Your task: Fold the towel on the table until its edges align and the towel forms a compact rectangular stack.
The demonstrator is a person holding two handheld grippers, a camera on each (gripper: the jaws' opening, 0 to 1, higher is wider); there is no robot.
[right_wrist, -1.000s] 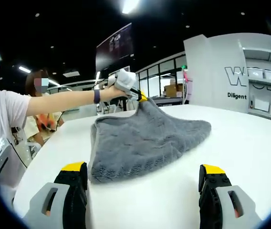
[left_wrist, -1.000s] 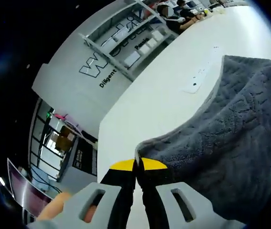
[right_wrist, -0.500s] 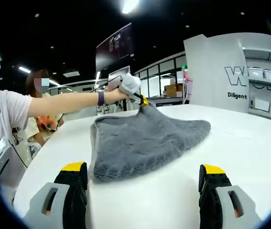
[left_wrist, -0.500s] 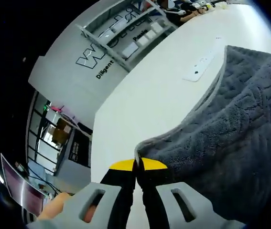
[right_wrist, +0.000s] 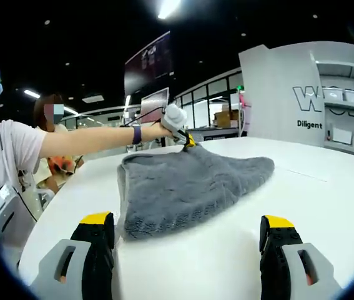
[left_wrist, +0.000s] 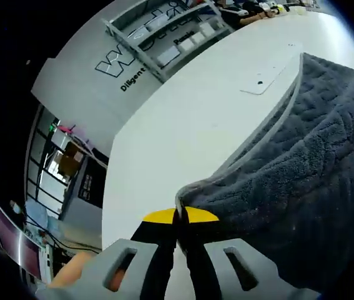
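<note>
A grey towel (right_wrist: 189,181) lies folded on the white table (right_wrist: 314,200), its far corner pinched by my left gripper (right_wrist: 189,141), held in a person's outstretched hand. In the left gripper view the same towel (left_wrist: 301,181) drapes to the right, and my left gripper (left_wrist: 178,219) is shut on its corner edge just above the table. My right gripper (right_wrist: 186,240) stands open near the table's front, its yellow-tipped jaws wide apart with nothing between them, short of the towel's near edge.
A flat white plate (left_wrist: 264,84) is set in the table beyond the towel. A white wall with lettering and shelves (left_wrist: 158,50) stands past the table's far side. The person's arm (right_wrist: 89,137) reaches in from the left.
The left gripper has carried the towel's corner lower toward the table, flattening the raised peak. The right gripper has stayed still and open.
</note>
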